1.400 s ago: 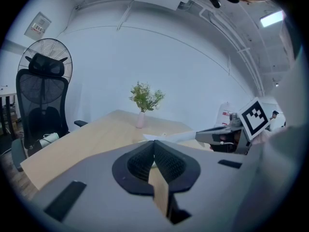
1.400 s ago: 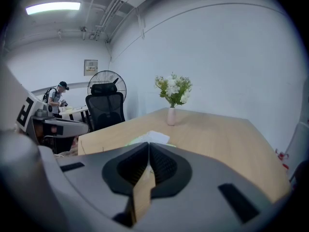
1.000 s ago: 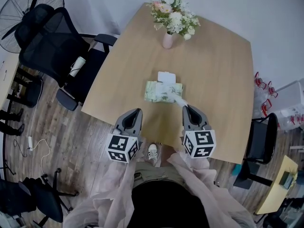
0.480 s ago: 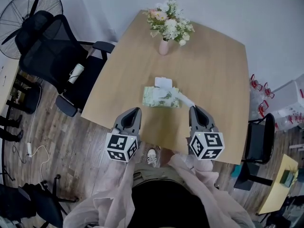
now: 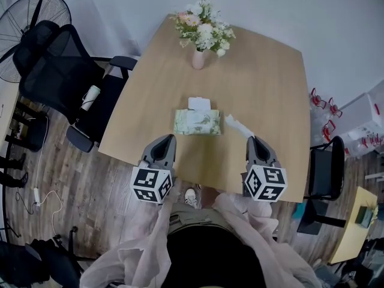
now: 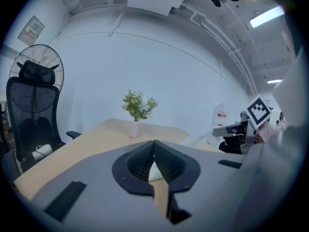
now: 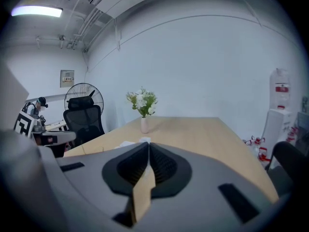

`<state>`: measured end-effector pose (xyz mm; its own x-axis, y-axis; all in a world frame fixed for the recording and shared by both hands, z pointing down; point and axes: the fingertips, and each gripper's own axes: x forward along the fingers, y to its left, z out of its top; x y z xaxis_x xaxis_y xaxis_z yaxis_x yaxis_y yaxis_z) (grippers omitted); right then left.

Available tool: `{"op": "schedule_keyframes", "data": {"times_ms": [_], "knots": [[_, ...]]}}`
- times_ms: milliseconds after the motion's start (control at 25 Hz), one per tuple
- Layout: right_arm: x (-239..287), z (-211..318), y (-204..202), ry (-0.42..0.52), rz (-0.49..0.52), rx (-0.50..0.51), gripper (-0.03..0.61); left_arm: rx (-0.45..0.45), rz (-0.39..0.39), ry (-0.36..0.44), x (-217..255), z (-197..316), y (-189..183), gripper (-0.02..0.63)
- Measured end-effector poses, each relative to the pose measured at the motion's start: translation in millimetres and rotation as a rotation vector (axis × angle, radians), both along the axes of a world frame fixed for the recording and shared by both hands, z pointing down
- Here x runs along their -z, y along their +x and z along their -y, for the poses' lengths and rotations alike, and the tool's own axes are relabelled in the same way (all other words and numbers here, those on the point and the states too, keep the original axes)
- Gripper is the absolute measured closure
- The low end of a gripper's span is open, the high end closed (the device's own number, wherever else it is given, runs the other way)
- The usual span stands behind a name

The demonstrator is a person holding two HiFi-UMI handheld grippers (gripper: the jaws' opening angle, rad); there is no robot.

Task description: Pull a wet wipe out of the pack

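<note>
Since a second ago the right gripper has swung out to the right, away from the pack of wet wipes, and the wet wipe it was drawing out has come clear of the pack. The left gripper has hardly shifted.

Seen from the head view, the pack lies near the middle of the wooden table with its lid flipped open on the far side. The wipe hangs in the air between the pack and the right gripper's tips, apart from the pack. The left gripper sits just short of the pack, not touching it. A pink vase of flowers stands at the far end of the table.

Looking along the left gripper's jaws, the tips meet with nothing pinched between them. The white wipe trails from the right gripper at the right of the view.

Looking along the right gripper's jaws, they are pressed together. The wipe pinched at their tips is mostly hidden behind them.
</note>
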<state>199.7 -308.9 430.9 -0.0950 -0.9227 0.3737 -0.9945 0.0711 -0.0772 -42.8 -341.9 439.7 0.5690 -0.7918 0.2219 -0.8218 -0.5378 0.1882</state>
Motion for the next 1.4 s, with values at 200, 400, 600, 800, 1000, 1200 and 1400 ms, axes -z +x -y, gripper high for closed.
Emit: {"op": "schedule_keyframes", "data": {"times_ms": [200,400,600,800,1000,1200,1400], "knots": [[-9.8,-4.6,14.5,-0.015,-0.01,-0.039,0.563,-0.004,0.0,0.0,-0.4,4.2,4.0,0.603],[-15.1,-4.8,25.1,-0.01,-0.025,-0.079,0.563,0.0,0.0,-0.005,-2.7,7.8,4.9,0.603],[-16.8,-2.1,22.2,-0.009,-0.012,-0.064,0.563,-0.002,-0.002,-0.005,-3.4,9.7,5.1,0.603],[-13.4,2.9,9.7,-0.004,-0.009,-0.022,0.563,-0.019,-0.004,-0.001,-1.3,11.7,10.2,0.603],[-14.5,5.3,1.6,-0.008,-0.017,0.005,0.563,-0.023,0.0,-0.002,-1.9,12.9,12.6,0.603],[-15.3,7.4,-1.5,-0.011,-0.015,0.02,0.563,-0.02,0.005,-0.008,-3.7,12.9,11.9,0.603],[-18.9,8.2,-3.6,-0.019,-0.009,0.026,0.563,-0.016,0.009,-0.011,-5.1,13.0,10.3,0.603]]}}
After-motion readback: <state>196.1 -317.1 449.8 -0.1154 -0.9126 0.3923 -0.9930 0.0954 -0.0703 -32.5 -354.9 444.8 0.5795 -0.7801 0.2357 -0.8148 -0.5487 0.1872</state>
